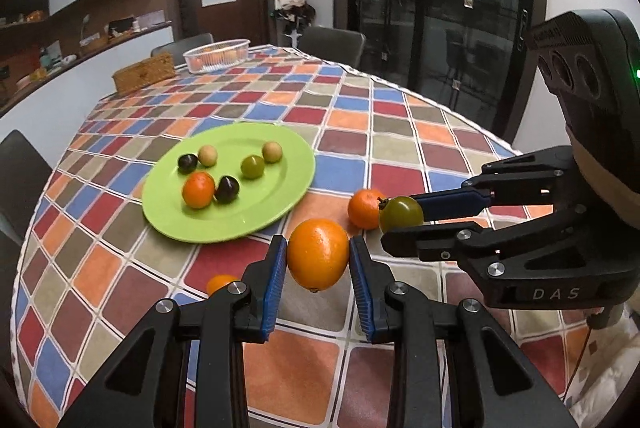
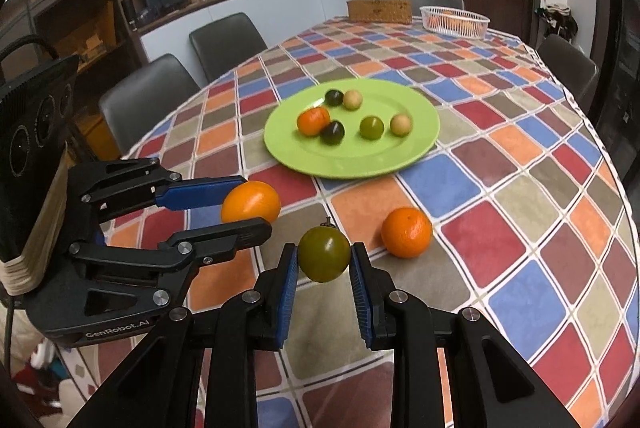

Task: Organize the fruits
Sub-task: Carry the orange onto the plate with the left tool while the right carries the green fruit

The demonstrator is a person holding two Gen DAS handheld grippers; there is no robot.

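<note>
My left gripper (image 1: 318, 255) is shut on a large orange (image 1: 318, 254) and holds it above the table; it also shows in the right wrist view (image 2: 251, 206). My right gripper (image 2: 324, 255) is shut on a green tomato (image 2: 324, 254), also seen in the left wrist view (image 1: 401, 214). A green plate (image 1: 276, 196) (image 2: 416, 144) ahead holds a mandarin (image 1: 198, 189), two dark fruits, a green one and two beige ones. A loose mandarin (image 2: 407, 232) (image 1: 363, 208) lies on the cloth. A small orange fruit (image 1: 218, 284) lies partly hidden behind my left finger.
The table has a checkered cloth (image 1: 360, 116). At its far end stand a white basket (image 1: 216, 55) with oranges and a wicker box (image 1: 144, 73). Dark chairs (image 2: 226, 40) line the table's sides. A counter with clutter runs along the wall.
</note>
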